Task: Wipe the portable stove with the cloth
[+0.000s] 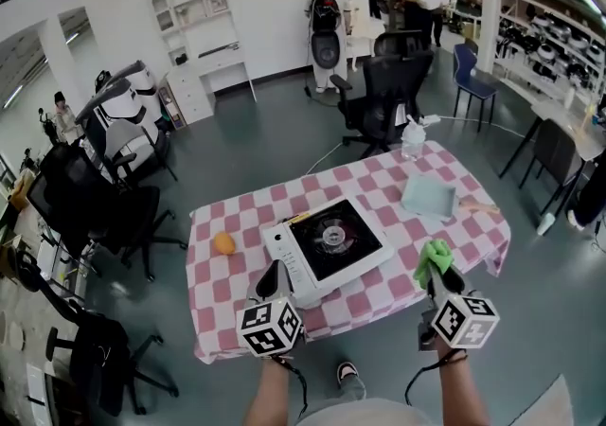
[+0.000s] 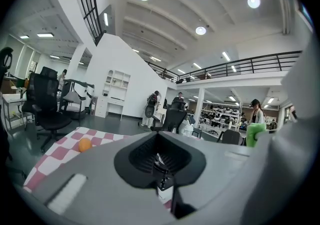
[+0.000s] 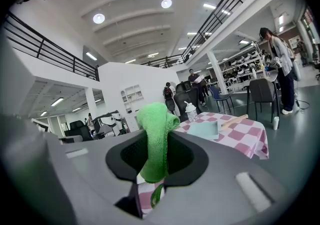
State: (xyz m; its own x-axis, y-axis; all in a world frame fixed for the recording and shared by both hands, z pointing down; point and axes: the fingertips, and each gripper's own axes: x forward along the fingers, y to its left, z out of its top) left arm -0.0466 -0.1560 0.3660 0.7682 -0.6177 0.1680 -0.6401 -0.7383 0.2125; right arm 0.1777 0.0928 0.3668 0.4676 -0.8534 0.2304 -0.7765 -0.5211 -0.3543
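The white portable gas stove with a black top (image 1: 327,246) is sitting in the middle of the table with the pink-and-white checked cloth (image 1: 237,211). The left gripper (image 1: 273,276) is hovering just beside the stove's front left corner, and its jaws are meeting on nothing. The right gripper (image 1: 439,273) is hanging near the stove's right side, apart from it, and is clamping the green fluffy cloth (image 1: 434,256).

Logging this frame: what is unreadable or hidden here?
White portable stove with black top: any dirt is too small, head view.
Left gripper: whether it touches the stove's corner, covered by its own body, head view.
Small orange round object: fruit or ball, too small, head view.
Green cloth in the right gripper: lower end hidden by the housing, right gripper view.
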